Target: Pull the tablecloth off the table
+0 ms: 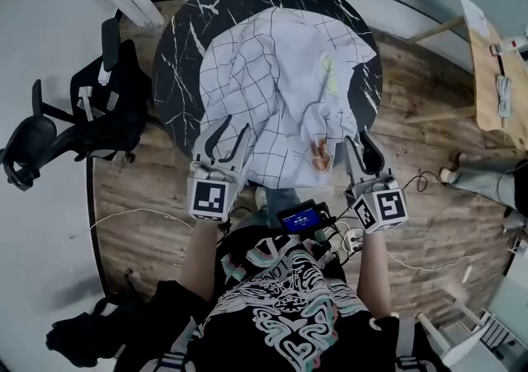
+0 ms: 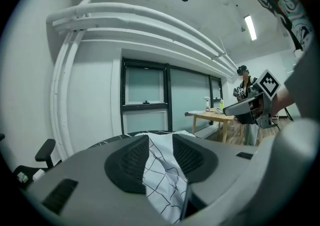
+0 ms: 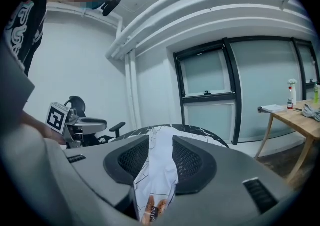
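I look down on a round black marbled table (image 1: 177, 73). A white, grid-lined tablecloth (image 1: 272, 90) lies bunched on top, its near edge drooping over the rim toward me. My left gripper (image 1: 231, 133) is at the cloth's near left edge, jaws slightly parted, with a fold of cloth lying unpinched between them. My right gripper (image 1: 360, 148), at the near right edge, is also a little apart around a fold. A black office chair (image 1: 49, 135) stands to the left of the table.

1. head view: from above, facing steeply down on the round bench (image 1: 177, 73) and tablecloth (image 1: 272, 90).
2. both gripper views: low at the bench edge, facing across it, very near the tablecloth.
3. shared: bench, tablecloth.
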Tool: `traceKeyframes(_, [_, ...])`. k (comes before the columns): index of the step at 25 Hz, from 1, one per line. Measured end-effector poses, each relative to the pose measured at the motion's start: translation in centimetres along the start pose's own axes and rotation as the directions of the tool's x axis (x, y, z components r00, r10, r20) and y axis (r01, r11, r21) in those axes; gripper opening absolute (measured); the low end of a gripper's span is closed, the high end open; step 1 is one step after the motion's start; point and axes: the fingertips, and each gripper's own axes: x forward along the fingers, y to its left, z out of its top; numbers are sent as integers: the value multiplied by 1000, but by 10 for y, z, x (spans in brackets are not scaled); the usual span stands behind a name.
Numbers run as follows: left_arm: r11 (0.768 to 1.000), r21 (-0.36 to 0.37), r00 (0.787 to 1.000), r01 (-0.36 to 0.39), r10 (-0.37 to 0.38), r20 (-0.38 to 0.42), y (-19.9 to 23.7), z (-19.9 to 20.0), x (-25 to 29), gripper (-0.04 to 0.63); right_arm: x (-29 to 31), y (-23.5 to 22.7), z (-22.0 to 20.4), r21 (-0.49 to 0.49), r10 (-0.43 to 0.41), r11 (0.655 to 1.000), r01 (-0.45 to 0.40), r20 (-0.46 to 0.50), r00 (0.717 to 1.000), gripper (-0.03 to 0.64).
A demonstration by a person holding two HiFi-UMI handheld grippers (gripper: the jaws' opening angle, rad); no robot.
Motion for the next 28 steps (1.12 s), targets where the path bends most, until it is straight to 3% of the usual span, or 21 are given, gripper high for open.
traceKeyframes(6, [999, 32, 999, 21, -20, -33, -4, -13, 14, 243, 18, -7, -11, 3, 20, 1000, -20, -52, 998, 180])
traceKeyframes(12, [996, 93, 997, 15, -8, -82, -2, -30, 29, 311, 36, -24, -16, 11, -19, 1000, 20, -73, 997, 256])
traceKeyframes(28, [993, 27, 972, 117, -109, -207, -7, -82, 60, 391, 73, -44, -47, 3, -27, 1000, 28, -179, 983, 319])
